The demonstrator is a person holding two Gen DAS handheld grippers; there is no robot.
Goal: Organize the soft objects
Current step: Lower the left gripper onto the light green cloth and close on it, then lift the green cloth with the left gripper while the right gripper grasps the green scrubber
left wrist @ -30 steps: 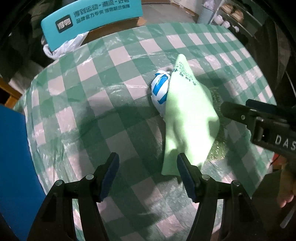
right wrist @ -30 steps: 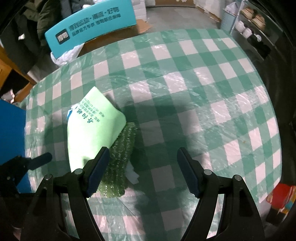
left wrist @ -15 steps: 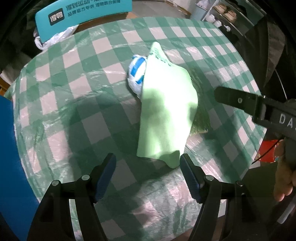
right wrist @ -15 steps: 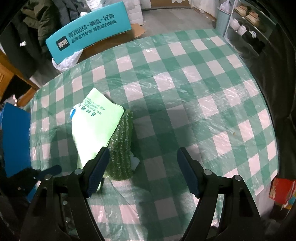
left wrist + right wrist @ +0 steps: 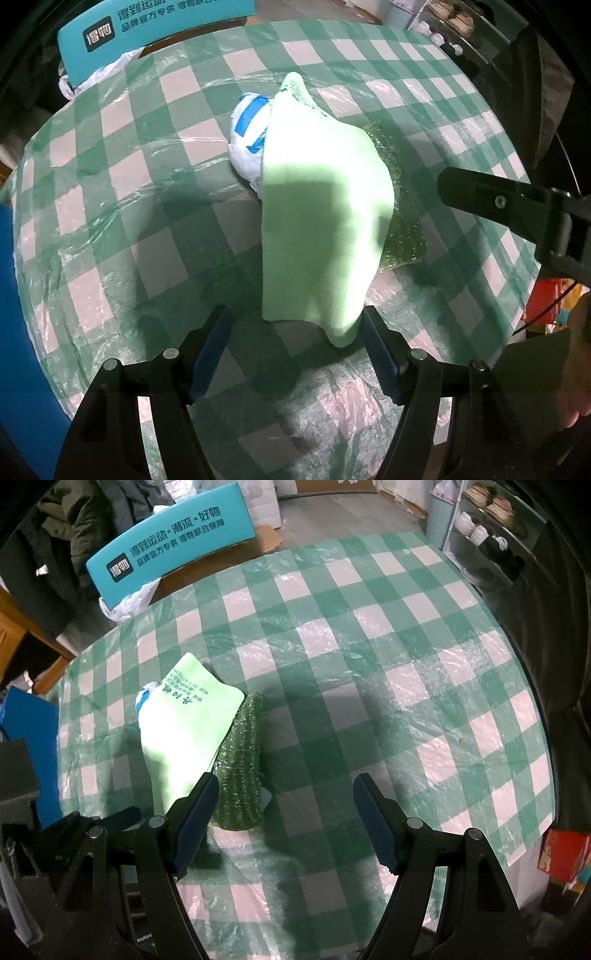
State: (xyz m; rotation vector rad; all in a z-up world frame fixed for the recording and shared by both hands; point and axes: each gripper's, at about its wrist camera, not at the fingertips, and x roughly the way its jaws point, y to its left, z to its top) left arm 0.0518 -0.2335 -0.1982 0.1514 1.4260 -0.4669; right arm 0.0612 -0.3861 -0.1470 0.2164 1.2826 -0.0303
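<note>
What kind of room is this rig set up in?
Probably a lived-in home or storage room, not a lab. A table under a green checked tablecloth with plastic film, a shoe rack with shoes by the wall, coats piled behind, and a teal printed shipping box on the floor.

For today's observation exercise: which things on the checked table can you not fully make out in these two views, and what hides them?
- White bundle with blue stripes: mostly under the pale green printed cloth in both views.
- Dark green bubble wrap: its left side is under that cloth.
- Cloth's print: too small to read.
</note>
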